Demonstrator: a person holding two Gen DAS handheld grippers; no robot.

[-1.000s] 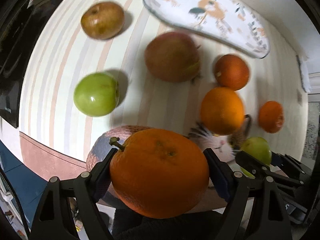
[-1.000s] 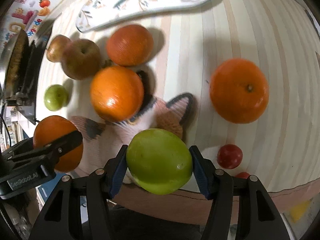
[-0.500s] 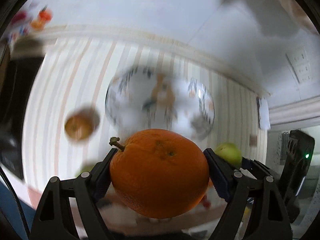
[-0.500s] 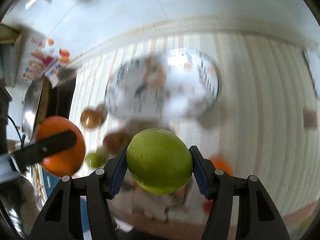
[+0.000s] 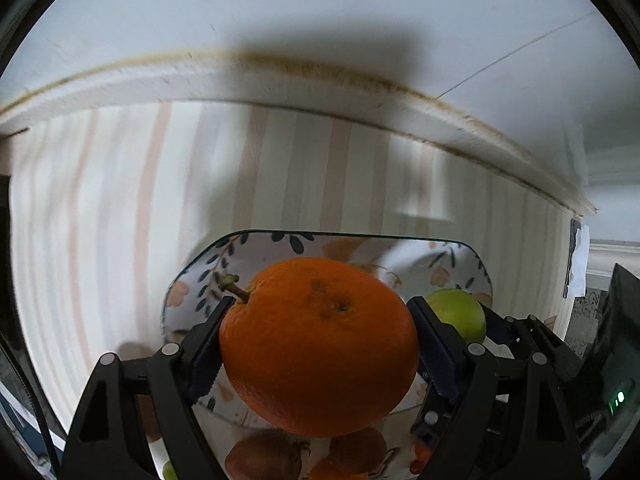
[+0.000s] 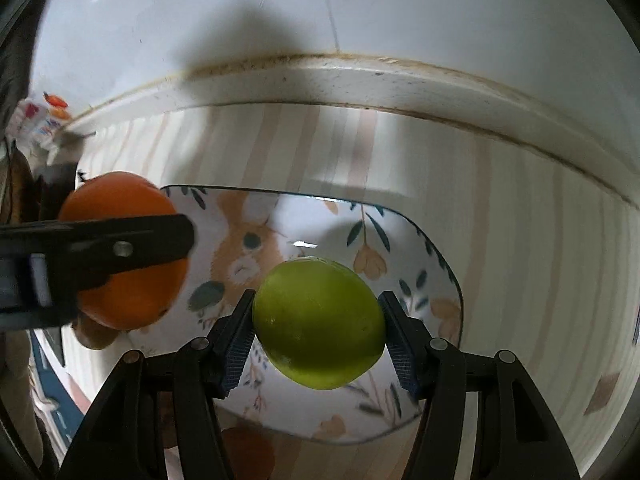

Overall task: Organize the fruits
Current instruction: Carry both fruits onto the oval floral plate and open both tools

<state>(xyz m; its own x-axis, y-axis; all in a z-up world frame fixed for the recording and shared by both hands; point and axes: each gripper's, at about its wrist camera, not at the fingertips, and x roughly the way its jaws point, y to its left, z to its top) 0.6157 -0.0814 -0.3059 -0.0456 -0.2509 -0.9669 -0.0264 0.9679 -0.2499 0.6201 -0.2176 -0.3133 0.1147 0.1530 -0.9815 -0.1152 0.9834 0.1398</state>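
My left gripper (image 5: 318, 344) is clamped on the orange (image 5: 318, 346), both pads pressed against its sides, the stalk end turned toward the left finger. The fruit fills the gap between the fingers and hangs over the patterned plate (image 5: 280, 246) on the striped bench (image 5: 100, 220), near the plate's left half as I see it from that wrist. My right gripper (image 6: 318, 330) grips the green apple (image 6: 318, 326) the same way, pads on either side, and it sits above the plate's right half, over the leaf and flower print, with the rabbit picture just to its left. From the right wrist I see the orange and the left gripper's finger off to the left, at the plate's near-left edge. Both fruits are clear of the plate surface; neither touches it. More fruit (image 5: 264, 458) lies on the bench below the plate, blurred and partly hidden.
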